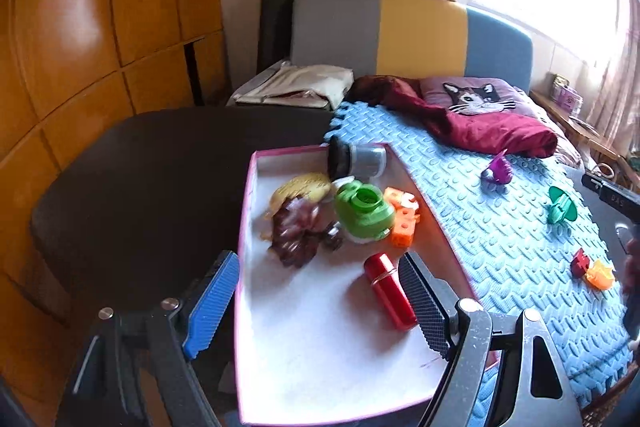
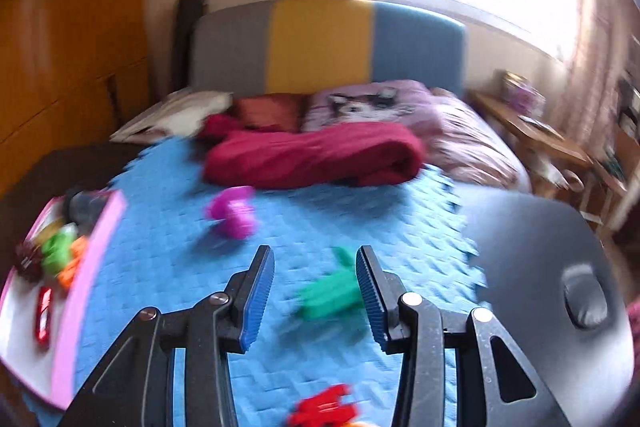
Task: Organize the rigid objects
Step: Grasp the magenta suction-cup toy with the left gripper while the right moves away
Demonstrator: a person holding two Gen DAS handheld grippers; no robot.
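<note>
Left tongs (image 1: pixel 316 301): released, lower centre of frame, over the box.
Box (image 1: pixel 250 211): pink-rimmed, centre, with red tube (image 1: pixel 390 291), green toy (image 1: pixel 362 211), orange blocks (image 1: pixel 404 221) inside.
Right tongs (image 2: pixel 316 297): released, lower centre, straddling a blurred green piece (image 2: pixel 330 293) on the blue mat (image 2: pixel 160 259).
Purple toy (image 2: pixel 232 215): centre left.
</note>
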